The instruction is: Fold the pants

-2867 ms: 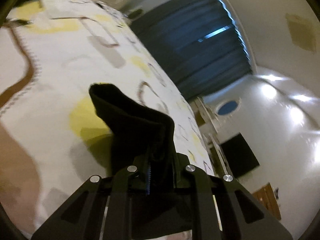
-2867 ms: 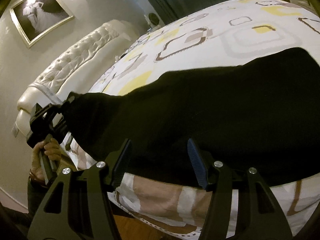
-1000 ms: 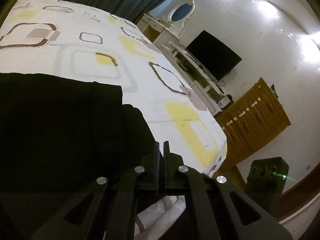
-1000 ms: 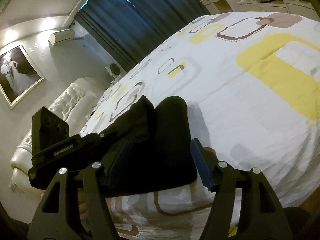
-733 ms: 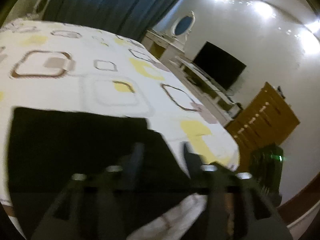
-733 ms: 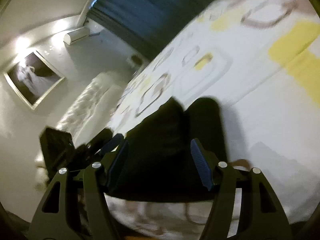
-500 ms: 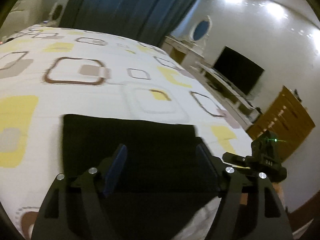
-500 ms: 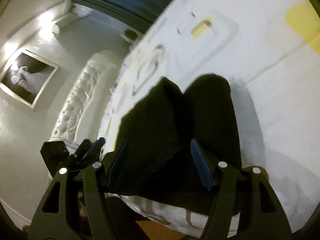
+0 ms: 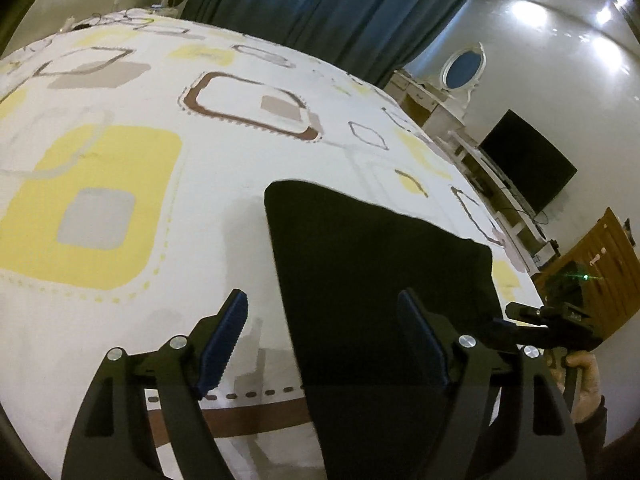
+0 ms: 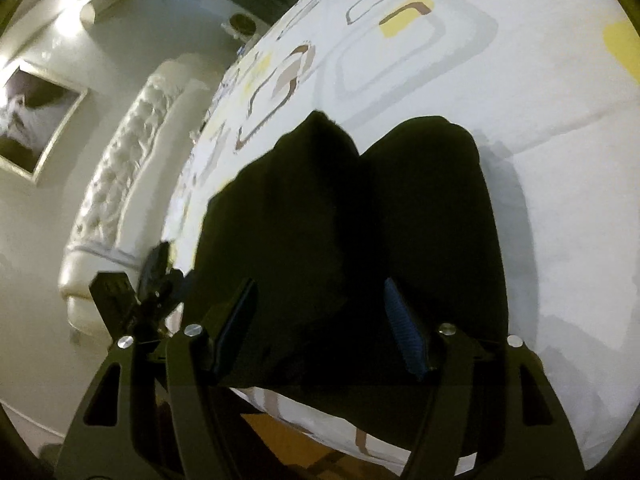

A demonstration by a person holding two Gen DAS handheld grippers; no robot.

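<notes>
Bedspread [image 9: 120, 184] now bears the released black pants [image 9: 380, 280]; left claw [image 9: 324, 340] is opening, right claw [image 10: 320, 320] spread, both empty.

Near edge of the black pants [image 9: 380, 280] — behind claw frames, cut off.

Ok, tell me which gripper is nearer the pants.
Right. The right gripper is directly over the pants; the left gripper, jaws opening, sits at their left edge, mostly over bedsheet.

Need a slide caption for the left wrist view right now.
Left gripper opening above folded black pants on the patterned bedspread, nothing pinched between its pads.
</notes>
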